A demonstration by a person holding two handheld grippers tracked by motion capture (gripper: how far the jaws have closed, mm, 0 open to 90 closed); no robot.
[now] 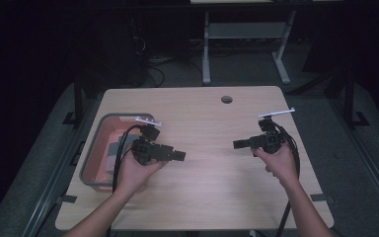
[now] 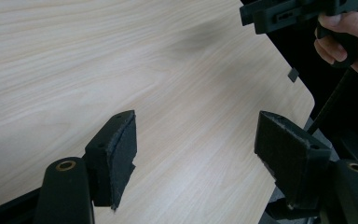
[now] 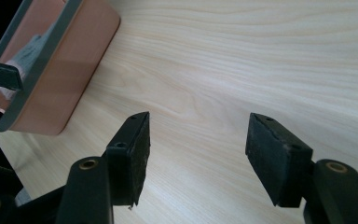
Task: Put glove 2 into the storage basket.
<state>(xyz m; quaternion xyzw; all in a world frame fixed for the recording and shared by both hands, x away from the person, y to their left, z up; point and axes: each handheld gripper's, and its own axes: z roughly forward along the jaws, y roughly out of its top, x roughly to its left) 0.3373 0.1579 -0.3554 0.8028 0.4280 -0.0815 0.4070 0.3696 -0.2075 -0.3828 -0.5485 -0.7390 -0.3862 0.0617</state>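
Two hands hold black grippers over a light wooden table (image 1: 212, 123), their jaws pointing at each other across the middle. My left gripper (image 1: 179, 156) hovers just right of a pink bin; in the left gripper view (image 2: 196, 149) its jaws stand wide apart with bare wood between them. My right gripper (image 1: 237, 144) is open too, and in its own view (image 3: 198, 154) nothing lies between the pads. The right gripper (image 2: 284, 14) and the hand that holds it appear at the top right of the left gripper view.
A pink bin with a grey rim (image 1: 94, 129) sits at the table's left edge, with a grey item (image 1: 112, 150) inside; the bin (image 3: 65, 70) also appears from the right gripper. A round cable hole (image 1: 226, 99) lies near the far edge. A desk frame (image 1: 242, 34) stands behind.
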